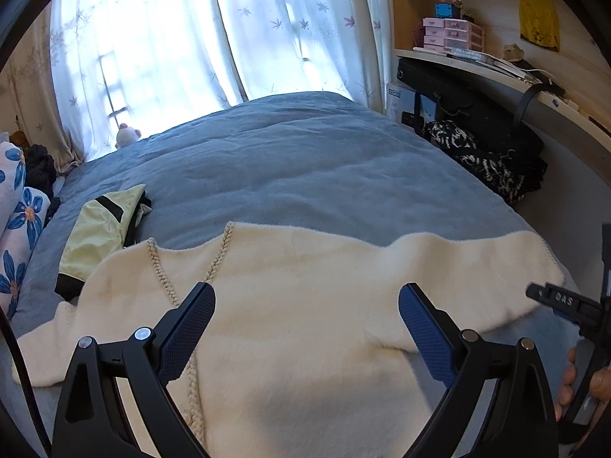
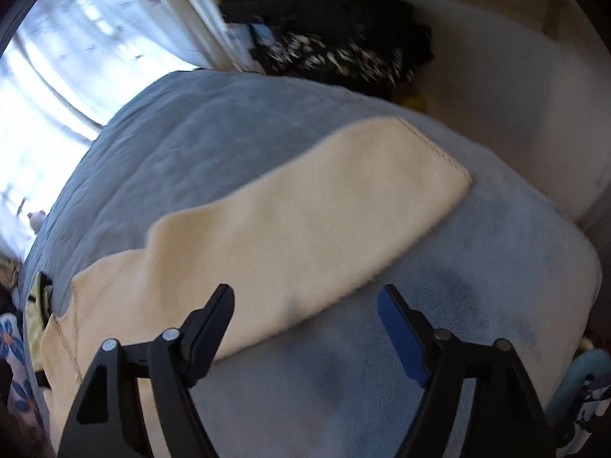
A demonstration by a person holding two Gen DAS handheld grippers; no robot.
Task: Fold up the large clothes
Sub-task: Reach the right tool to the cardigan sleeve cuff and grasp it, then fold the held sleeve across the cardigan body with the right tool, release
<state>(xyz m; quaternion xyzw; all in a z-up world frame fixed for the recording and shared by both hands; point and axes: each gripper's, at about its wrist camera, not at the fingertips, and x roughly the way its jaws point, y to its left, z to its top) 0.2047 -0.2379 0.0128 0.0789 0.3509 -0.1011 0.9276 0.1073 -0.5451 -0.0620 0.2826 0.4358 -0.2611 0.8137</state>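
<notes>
While both grippers hang above it, the cream fleece garment (image 1: 305,297) lies flat across the lower half of the left wrist frame on the grey-blue bedspread (image 1: 305,160), spread out so its parts can be reached for folding. One sleeve (image 1: 477,263) runs to the right edge of the bed, the other trails to the lower left. Braided trim (image 1: 160,267) runs down from the neckline at left centre, so the front or an opening probably faces up.

Left gripper (image 1: 305,305): jaws spread wide, nothing between them, over the body of the garment; contact with the fabric can't be judged. Looks staged to pin or pick the torso.

Right gripper (image 2: 305,305): jaws apart, not pinching anything. In the right wrist view the sleeve (image 2: 305,210) runs diagonally from lower left to upper right, cuff (image 2: 439,149) near the bed's edge. The sleeve's lower edge lies just beyond the gap between the jaws, so this gripper seems lined up to take that edge and fold the sleeve inward. Frame is blurred, so exact contact is unclear.

A pale-green garment (image 1: 103,233) with black trim sits at mid left, partly under the fleece shoulder, probably waiting or set aside. Floral pillows (image 1: 19,229) at far left, curtains (image 1: 191,30) at top.

Fold not yet begun, by the look of it.
</notes>
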